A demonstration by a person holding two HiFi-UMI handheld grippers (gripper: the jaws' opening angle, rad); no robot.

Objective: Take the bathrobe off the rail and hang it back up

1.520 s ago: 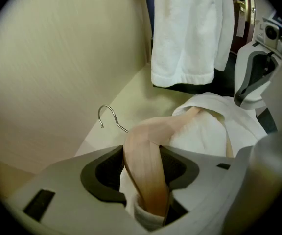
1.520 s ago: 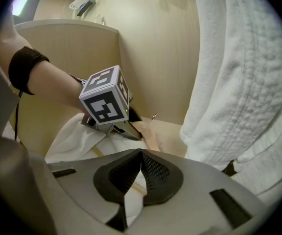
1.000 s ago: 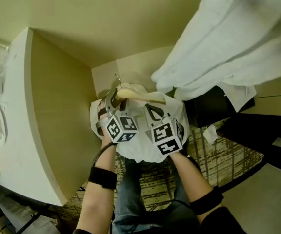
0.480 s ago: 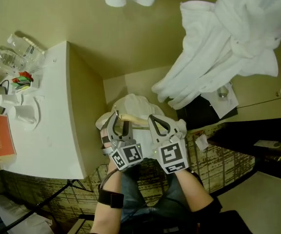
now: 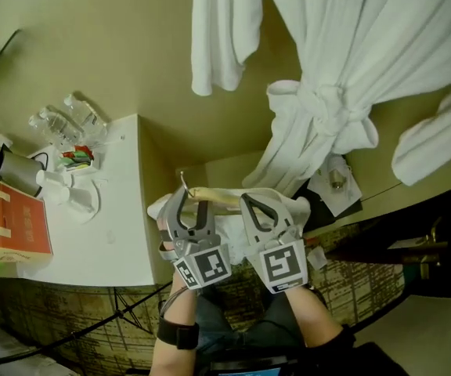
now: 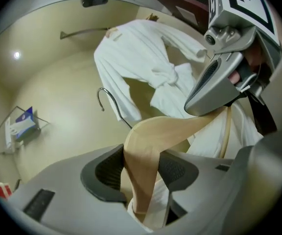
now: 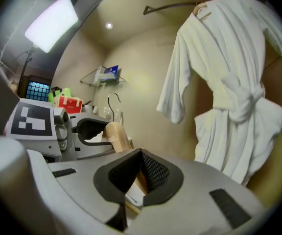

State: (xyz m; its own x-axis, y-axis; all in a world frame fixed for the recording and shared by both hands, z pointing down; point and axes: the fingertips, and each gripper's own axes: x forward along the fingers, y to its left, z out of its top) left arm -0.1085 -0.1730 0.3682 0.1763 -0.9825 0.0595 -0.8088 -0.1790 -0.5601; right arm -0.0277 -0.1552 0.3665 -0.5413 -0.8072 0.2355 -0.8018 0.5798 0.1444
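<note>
The left gripper (image 5: 188, 198) is clamping one arm of the wooden hanger (image 5: 214, 197) at medium width; the right gripper (image 5: 258, 202) is pinching the other arm, jaws nearly together; the bathrobe (image 5: 300, 207) is draping bunched from the hanger, beside the bench (image 5: 116, 233); a second bathrobe (image 5: 327, 92) is hanging on the rail (image 7: 165, 6).

Bathrobe (image 5: 327, 69) on rail (image 7: 168, 6) behind hanger (image 5: 214, 197), counter (image 5: 124, 233) at left

Head view: from above, steeply downward, worktop (image 5: 124, 233) at left. Gripper views: close along own jaws, roughly level toward wall. Shared by all three: hanging bathrobe (image 5: 327, 92) (image 6: 141, 53) (image 7: 224, 82), wooden hanger (image 5: 210, 196) (image 6: 146, 151) (image 7: 114, 133).
</note>
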